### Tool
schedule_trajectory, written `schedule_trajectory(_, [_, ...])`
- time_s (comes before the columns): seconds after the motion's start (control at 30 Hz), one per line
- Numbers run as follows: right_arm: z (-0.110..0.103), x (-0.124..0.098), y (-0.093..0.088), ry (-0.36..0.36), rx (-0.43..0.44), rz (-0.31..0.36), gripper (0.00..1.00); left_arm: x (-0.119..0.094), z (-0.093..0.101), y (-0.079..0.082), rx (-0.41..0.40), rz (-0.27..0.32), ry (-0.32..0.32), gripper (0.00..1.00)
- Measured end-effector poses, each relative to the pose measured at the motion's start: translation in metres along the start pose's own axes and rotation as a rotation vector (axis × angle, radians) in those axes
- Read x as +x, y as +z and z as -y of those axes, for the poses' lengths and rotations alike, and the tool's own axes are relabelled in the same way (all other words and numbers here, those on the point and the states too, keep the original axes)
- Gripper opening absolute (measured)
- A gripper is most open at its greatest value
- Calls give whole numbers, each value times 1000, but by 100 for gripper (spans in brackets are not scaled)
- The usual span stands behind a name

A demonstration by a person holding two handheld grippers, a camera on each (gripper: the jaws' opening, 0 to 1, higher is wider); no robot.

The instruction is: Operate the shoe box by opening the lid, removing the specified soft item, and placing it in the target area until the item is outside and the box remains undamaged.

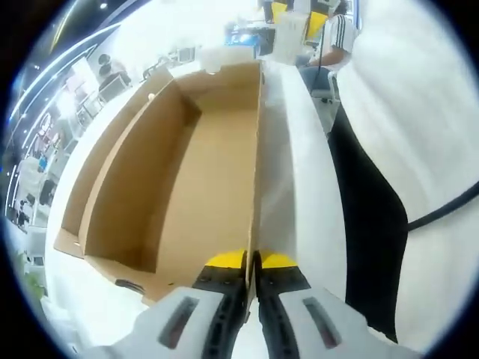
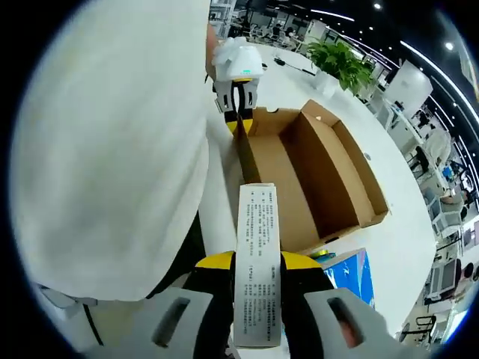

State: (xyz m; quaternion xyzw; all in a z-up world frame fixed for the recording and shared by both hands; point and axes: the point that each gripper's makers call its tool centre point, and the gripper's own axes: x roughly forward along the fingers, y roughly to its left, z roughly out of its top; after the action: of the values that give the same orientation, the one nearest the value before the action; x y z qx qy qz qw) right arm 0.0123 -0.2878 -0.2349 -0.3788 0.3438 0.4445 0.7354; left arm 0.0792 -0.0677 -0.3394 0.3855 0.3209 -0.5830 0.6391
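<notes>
The brown cardboard shoe box (image 1: 187, 187) lies open on the white table, and its inside shows bare cardboard. My left gripper (image 1: 252, 262) is shut on the top edge of the box's long white-faced wall, yellow tips pinching it. From the right gripper view the same box (image 2: 299, 172) runs away from me. My right gripper (image 2: 256, 262) is shut on the near end of that wall, over a white printed label (image 2: 257, 247). The left gripper (image 2: 238, 120) clamps the far end of the wall.
The person's white shirt (image 2: 112, 149) and dark trousers (image 1: 367, 224) stand close beside the box. A blue flat item (image 2: 348, 273) lies on the table (image 2: 404, 239) by the box's near corner. A green plant (image 2: 340, 60) stands far off, and a seated person (image 1: 337, 37) is beyond the table.
</notes>
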Motion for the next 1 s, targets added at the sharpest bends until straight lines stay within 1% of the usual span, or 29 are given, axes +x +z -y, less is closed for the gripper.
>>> schedule_trajectory(0.07, [4, -6, -5, -14, 20, -2, 20, 0, 0, 0, -1, 0, -4, 3])
schedule_trajectory(0.13, [7, -9, -11, -23, 25, -20, 20, 0, 0, 0, 0, -2, -6, 3])
schedule_trajectory(0.17, [9, -13, -21, -22, -5, -79, 20, 0, 0, 0, 0, -2, -5, 3])
schedule_trajectory(0.23, [12, -20, -37, -23, -52, -165, 20, 0, 1, 0, 0, -3, -5, 3])
schedule_trajectory(0.27, [13, -21, -38, -25, -57, -169, 20, 0, 1, 0, -1, -3, -5, 3])
schedule_trajectory(0.3, [15, -24, -38, -33, -44, -154, 20, 0, 1, 0, -3, -4, -3, 3])
schedule_trajectory(0.37, [18, -33, -40, -35, -36, -149, 20, 0, 1, 0, -2, -5, -1, 3])
schedule_trajectory(0.47, [18, -37, -42, -27, -44, -162, 20, 0, 1, 0, -2, -5, -4, 3])
schedule_trajectory(0.57, [13, -35, -47, -10, -53, -182, 20, 1, 1, 0, -2, -6, -6, 3])
schedule_trajectory(0.67, [11, -29, -51, -13, -56, -184, 20, 1, 1, 0, -2, -7, -5, 3])
schedule_trajectory(0.73, [12, -24, -53, -18, -60, -191, 20, 0, 1, 0, -1, -8, -5, 3])
schedule_trajectory(0.8, [10, -18, -57, -6, -43, -190, 20, 0, 1, 0, -1, -8, -8, 3])
schedule_trajectory(0.87, [8, -7, -63, -2, -51, -198, 20, 0, 0, 0, -2, -8, -9, 3])
schedule_trajectory(1.0, [0, 7, -68, 27, -49, -193, 20, 0, 0, -1, -2, -9, -6, 3])
